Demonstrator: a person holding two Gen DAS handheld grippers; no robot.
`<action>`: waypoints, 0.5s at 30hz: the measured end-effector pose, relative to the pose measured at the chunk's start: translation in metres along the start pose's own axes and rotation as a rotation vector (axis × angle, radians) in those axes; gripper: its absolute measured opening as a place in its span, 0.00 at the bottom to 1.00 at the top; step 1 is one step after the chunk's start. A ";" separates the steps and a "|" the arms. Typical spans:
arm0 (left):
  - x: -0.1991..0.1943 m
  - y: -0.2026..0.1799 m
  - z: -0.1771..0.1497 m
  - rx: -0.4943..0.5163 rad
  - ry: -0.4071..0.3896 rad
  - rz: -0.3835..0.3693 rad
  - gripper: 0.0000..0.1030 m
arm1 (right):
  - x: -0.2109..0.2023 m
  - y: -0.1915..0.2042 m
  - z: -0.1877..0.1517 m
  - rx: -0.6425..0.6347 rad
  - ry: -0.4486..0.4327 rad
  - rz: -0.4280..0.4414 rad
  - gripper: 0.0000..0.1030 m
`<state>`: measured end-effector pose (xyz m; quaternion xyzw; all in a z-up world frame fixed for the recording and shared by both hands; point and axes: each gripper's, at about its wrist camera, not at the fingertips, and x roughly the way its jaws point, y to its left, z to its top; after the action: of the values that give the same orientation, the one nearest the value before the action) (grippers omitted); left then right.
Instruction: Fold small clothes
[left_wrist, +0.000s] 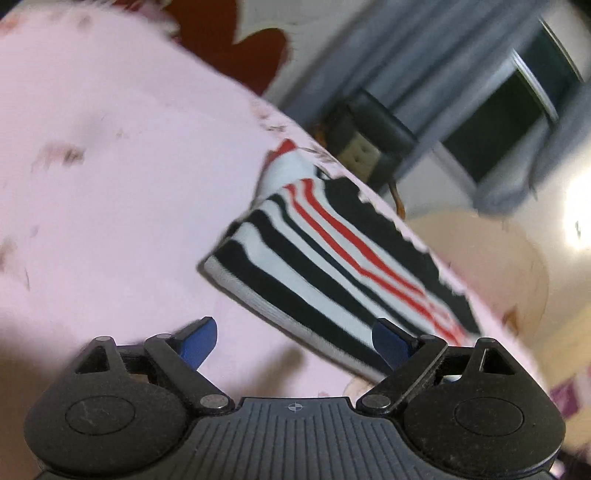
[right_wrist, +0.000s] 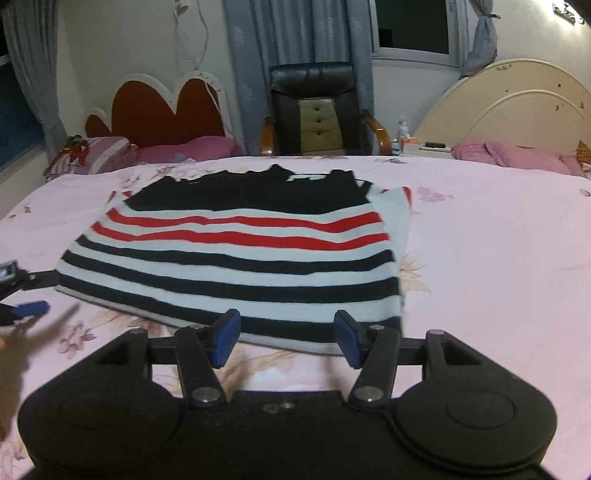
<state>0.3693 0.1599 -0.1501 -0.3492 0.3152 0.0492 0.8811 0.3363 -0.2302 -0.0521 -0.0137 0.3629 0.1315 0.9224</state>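
Observation:
A small striped sweater (right_wrist: 236, 251), black, white and red, lies folded flat on the pink floral bedsheet (right_wrist: 498, 258). In the right wrist view my right gripper (right_wrist: 286, 338) is open and empty, just above the sweater's near hem. In the left wrist view, which is tilted and blurred, the sweater (left_wrist: 332, 258) lies ahead and to the right of my left gripper (left_wrist: 295, 341), which is open and empty over the sheet (left_wrist: 110, 184). The left gripper's blue fingertip (right_wrist: 31, 308) shows at the left edge of the right wrist view, beside the sweater's left corner.
A black office chair (right_wrist: 314, 110) stands behind the bed's far edge. A red heart-shaped headboard (right_wrist: 162, 110) with pink pillows (right_wrist: 184, 149) is at the far left, a cream headboard (right_wrist: 517, 107) with a pink pillow at the far right. A nightstand holds bottles (right_wrist: 402, 133).

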 end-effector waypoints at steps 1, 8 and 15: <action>0.004 0.001 -0.002 -0.020 -0.012 -0.004 0.88 | -0.001 0.002 0.000 0.001 0.000 0.006 0.53; 0.034 0.006 0.012 -0.091 -0.075 -0.045 0.88 | 0.014 0.008 0.009 -0.001 -0.008 0.024 0.48; 0.059 0.001 0.026 -0.080 -0.106 -0.071 0.88 | 0.054 0.010 0.021 0.081 -0.027 0.065 0.23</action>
<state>0.4297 0.1695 -0.1705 -0.3922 0.2534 0.0490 0.8829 0.3858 -0.2052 -0.0719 0.0371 0.3559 0.1467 0.9222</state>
